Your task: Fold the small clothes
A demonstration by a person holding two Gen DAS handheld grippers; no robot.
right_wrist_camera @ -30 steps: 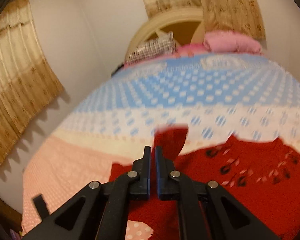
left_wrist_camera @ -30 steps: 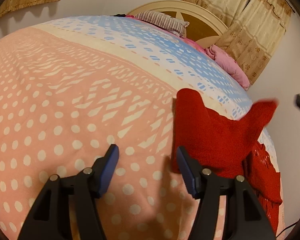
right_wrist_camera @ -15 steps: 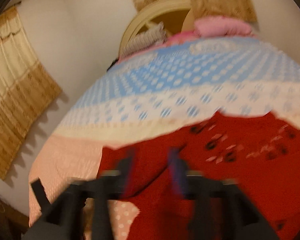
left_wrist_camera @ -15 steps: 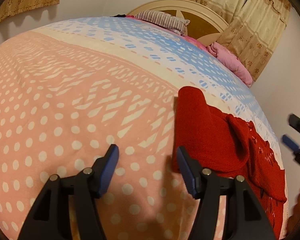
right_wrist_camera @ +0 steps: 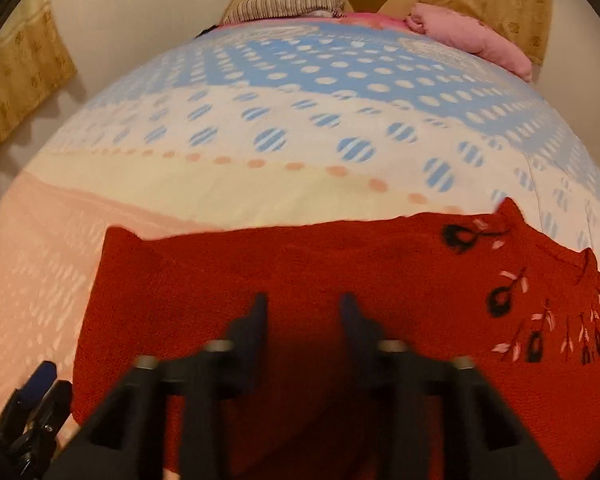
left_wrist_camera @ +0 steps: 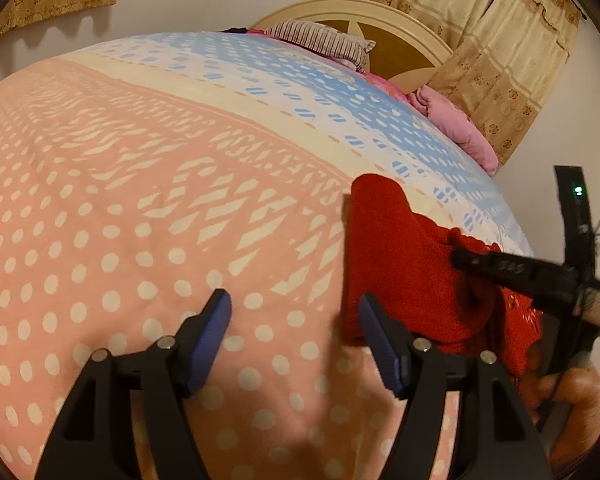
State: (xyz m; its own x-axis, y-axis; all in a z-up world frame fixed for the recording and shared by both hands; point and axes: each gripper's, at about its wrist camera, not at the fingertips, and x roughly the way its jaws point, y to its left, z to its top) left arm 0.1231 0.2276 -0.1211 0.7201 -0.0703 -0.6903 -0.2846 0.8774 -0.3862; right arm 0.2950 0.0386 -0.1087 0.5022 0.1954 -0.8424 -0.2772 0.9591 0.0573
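red sweater [right_wrist_camera: 300,272] — long axis left-right, neckline right | fuzzy knit, feather embroidery | left gripper [left_wrist_camera: 294,312] spread, empty | right gripper [right_wrist_camera: 304,312] spread — over sweater

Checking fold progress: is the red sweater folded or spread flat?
Partly folded: the red sweater shows one layer doubled over itself on the bedspread.

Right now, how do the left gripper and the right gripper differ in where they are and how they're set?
The left gripper hangs over the bare pink dotted bedspread beside the red garment; the right gripper is over the garment itself. The left gripper looks sharp in its own view, while the right gripper looks blurred in its own. Both are open and hold nothing.
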